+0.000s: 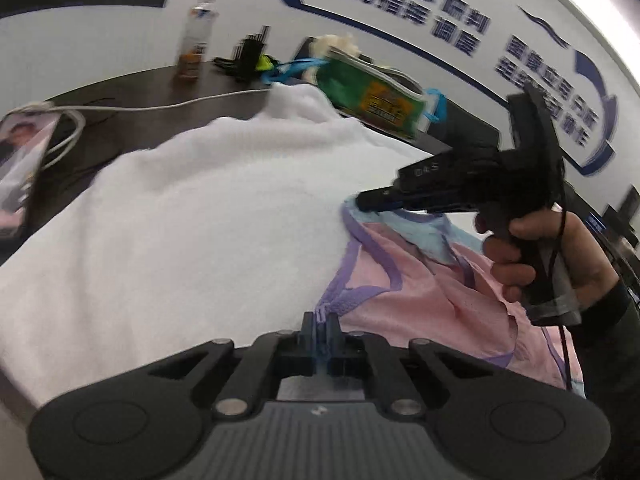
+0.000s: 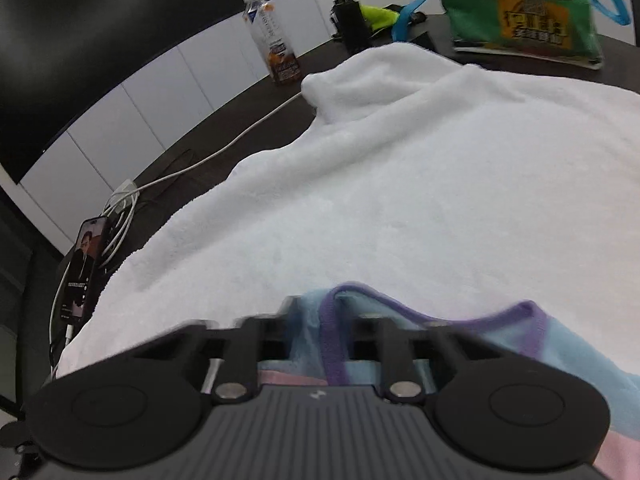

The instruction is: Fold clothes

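Observation:
A pink and light-blue garment with purple trim (image 1: 420,284) lies on a white fluffy towel (image 1: 192,220) that covers the dark table. My left gripper (image 1: 321,320) is shut on the garment's purple-trimmed edge at the bottom of the left wrist view. My right gripper (image 1: 366,202) shows there too, held by a hand, its tips shut on the light-blue part of the garment. In the right wrist view the garment (image 2: 500,340) bunches between the closed fingers of the right gripper (image 2: 320,320), with the towel (image 2: 400,180) beyond.
On the dark table (image 2: 224,132) behind the towel stand a drink bottle (image 2: 272,36), a green zip pouch (image 2: 520,24) and black items (image 2: 352,20). A phone (image 2: 84,268) with a white cable (image 2: 240,136) lies at the left.

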